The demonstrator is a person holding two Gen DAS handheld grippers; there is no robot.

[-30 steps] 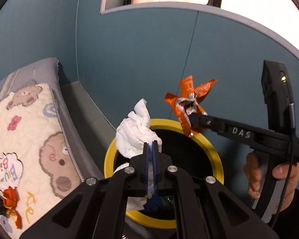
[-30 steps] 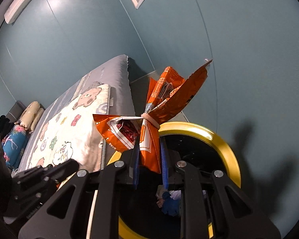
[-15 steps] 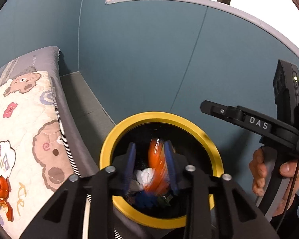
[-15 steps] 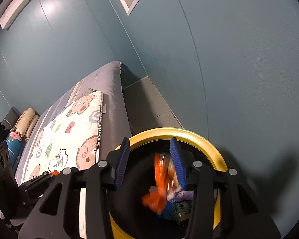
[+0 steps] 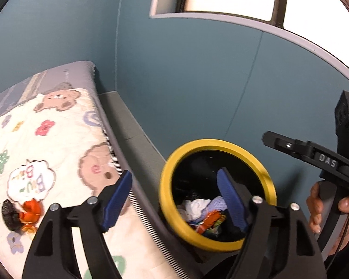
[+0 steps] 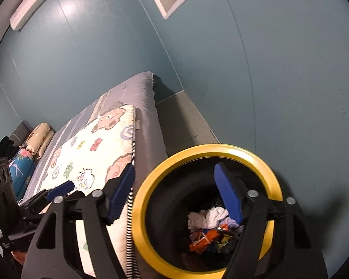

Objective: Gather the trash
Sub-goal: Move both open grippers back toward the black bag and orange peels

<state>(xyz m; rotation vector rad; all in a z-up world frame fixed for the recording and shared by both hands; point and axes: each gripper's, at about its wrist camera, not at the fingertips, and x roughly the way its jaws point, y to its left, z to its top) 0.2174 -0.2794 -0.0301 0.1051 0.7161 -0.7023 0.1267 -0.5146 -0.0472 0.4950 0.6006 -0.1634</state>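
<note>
The left gripper [image 5: 174,200] and the right gripper [image 6: 174,193] were both opening wide, nothing between their jaws; the white tissue [image 6: 209,217] and orange wrapper [image 6: 203,239] lay inside the yellow-rimmed bin [image 6: 149,193] — lower centre of the frame; more orange trash [image 5: 31,211] sat on the quilt [image 5: 58,144] at lower left.

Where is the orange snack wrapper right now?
The orange snack wrapper lies inside the yellow-rimmed bin, below the white tissue, in both wrist views.

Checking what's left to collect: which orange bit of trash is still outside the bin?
The orange scrap lying on the quilt beside a dark clump; the other, the orange wrapper, already lies inside the yellow-rimmed bin.
</note>
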